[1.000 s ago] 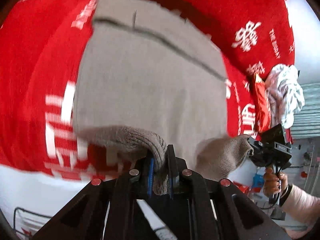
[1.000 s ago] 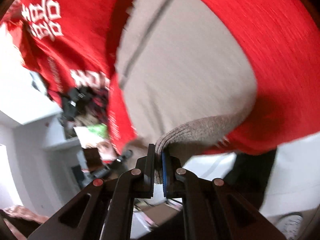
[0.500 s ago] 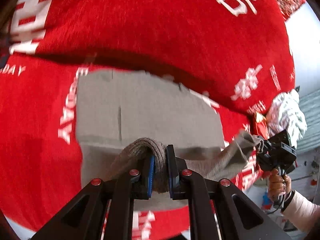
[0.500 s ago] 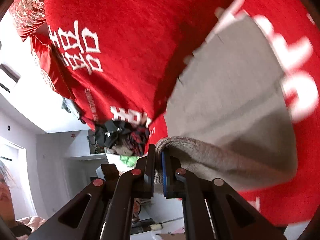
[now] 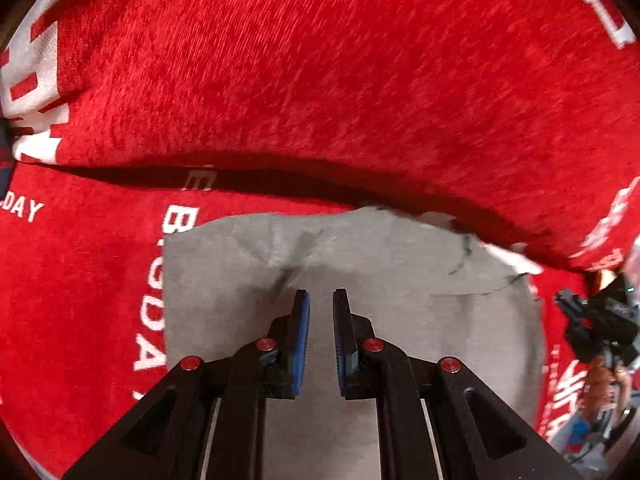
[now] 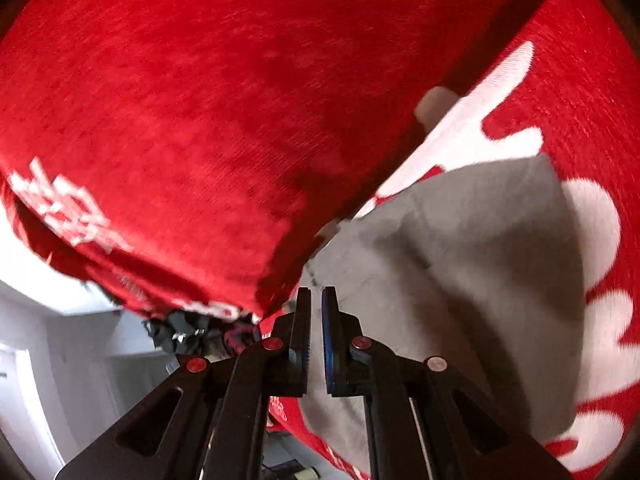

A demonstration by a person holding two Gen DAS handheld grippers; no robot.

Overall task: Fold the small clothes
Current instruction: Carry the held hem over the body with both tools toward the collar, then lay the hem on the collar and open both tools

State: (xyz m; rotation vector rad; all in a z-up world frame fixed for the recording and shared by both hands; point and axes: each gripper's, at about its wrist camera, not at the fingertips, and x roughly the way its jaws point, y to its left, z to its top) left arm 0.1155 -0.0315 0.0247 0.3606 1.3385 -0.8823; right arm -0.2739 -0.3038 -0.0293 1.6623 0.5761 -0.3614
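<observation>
I see my left gripper [image 5: 321, 292] angled steeply down over the grey knit garment [image 5: 420, 320]. Its jaws are drawn nearly together, with only a slim gap, and nothing sits between the 2 blue pads. The garment lies spread on the red cover [image 5: 320, 80] printed with white lettering. It is directly under and ahead of these jaws and reaches out to both sides of them. A small pucker in the knit sits just ahead of the left-hand pad. Beyond the garment's far edge, a thick raised part of the red cover throws a dark shadow line.

My right gripper [image 6: 316, 290] is also pressed almost closed and empty. From it, the garment [image 6: 480, 272] lies under the jaws and off to their right, flat on the cover's white print. The raised red bulk [image 6: 180, 120] fills the space ahead and to the left. A dark heap of other clothes [image 6: 192, 332] lies low to the left of these jaws, blurred.
</observation>
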